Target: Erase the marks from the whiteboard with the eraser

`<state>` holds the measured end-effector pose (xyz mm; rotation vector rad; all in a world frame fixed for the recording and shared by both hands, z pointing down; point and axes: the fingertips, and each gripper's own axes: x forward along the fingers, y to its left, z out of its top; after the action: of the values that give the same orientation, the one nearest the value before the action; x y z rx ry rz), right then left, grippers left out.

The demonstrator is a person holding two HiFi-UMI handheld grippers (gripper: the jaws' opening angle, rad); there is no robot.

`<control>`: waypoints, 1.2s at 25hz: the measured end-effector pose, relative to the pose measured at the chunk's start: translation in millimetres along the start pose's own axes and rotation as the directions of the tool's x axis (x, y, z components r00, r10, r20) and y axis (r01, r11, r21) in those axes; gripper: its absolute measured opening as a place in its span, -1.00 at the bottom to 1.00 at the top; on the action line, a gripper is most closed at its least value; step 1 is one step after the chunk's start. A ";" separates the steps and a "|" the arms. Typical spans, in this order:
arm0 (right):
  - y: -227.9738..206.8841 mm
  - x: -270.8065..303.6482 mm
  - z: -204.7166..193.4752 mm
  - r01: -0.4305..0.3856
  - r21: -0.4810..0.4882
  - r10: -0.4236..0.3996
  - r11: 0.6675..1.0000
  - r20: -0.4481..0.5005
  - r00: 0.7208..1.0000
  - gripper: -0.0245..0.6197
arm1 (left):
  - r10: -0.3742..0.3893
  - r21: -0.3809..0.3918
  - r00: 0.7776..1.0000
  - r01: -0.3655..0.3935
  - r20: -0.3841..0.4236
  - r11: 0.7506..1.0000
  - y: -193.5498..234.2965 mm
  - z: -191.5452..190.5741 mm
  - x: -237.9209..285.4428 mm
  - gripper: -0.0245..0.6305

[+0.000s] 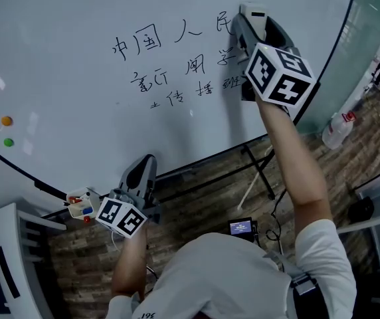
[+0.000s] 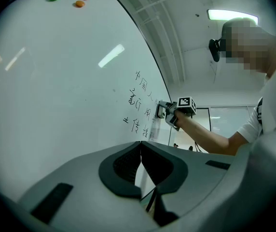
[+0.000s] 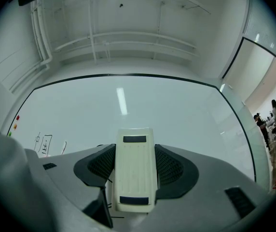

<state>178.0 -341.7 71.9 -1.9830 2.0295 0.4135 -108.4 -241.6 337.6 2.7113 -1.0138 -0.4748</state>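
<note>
Squarely in right gripper [image 3: 134, 151]: eraser [image 3: 134, 175] (against whiteboard [image 3: 128, 98])

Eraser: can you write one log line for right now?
right gripper: shut on eraser | eraser: by right end of marks on whiteboard | left gripper: shut, empty, held low | marks: not yet erased

Cream eraser [image 3: 134, 170], white whiteboard [image 1: 57, 65], black marks [image 1: 195, 66]

**Eraser held at the right end of the writing**

The cream, oblong eraser [image 3: 134, 170] is clamped between the right gripper's [image 1: 256, 25] jaws, its end poking past their tips up to the whiteboard [image 1: 64, 65]. Three rows of black handwritten marks [image 1: 177, 62] lie just left of that gripper, unerased.
</note>
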 end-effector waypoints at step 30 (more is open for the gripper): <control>76.9 -5.5 -5.8 -0.054 0.028 0.054 0.998 -0.019 0.998 -0.09 | 0.000 -0.015 1.000 0.000 0.004 1.000 8.7 5.3 -24.7 -0.91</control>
<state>101.2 -337.3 80.4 -1.9275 2.0932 0.3776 -133.1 -232.1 340.8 2.6982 -1.0077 -0.4862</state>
